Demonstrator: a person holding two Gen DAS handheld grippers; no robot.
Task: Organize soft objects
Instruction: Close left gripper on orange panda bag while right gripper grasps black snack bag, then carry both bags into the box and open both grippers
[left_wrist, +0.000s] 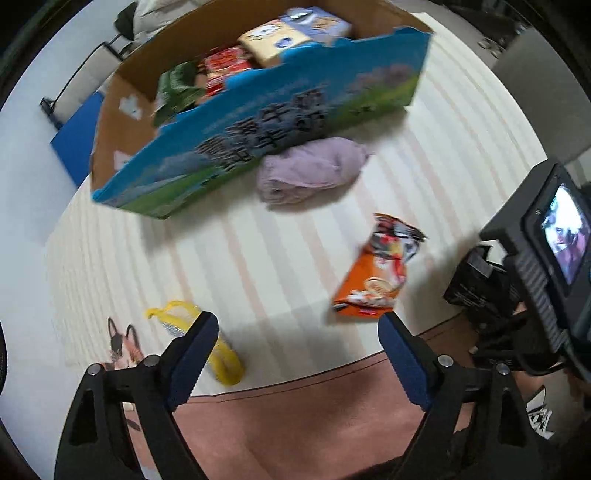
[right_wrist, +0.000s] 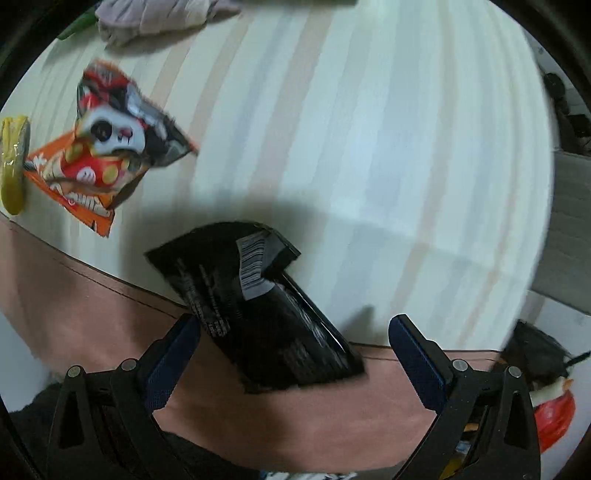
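Note:
An open cardboard box (left_wrist: 295, 110) with blue printed sides stands at the far side of a striped white cloth (left_wrist: 221, 258); several packets lie inside it. A lilac folded cloth (left_wrist: 310, 170) lies against its front. An orange snack bag (left_wrist: 380, 269) lies to the right, also in the right wrist view (right_wrist: 107, 155). A yellow packet (left_wrist: 221, 354) lies near my left gripper (left_wrist: 297, 350), which is open and empty above the table edge. My right gripper (right_wrist: 295, 350) is open; a black packet (right_wrist: 258, 302) lies between its fingers, over the table edge.
The cloth ends at a pink-brown table edge (left_wrist: 295, 406) close to both grippers. A blue mat (left_wrist: 77, 140) and a chair frame (left_wrist: 85, 66) are beyond the box at left. The right gripper's body with its screen (left_wrist: 554, 251) is at the right.

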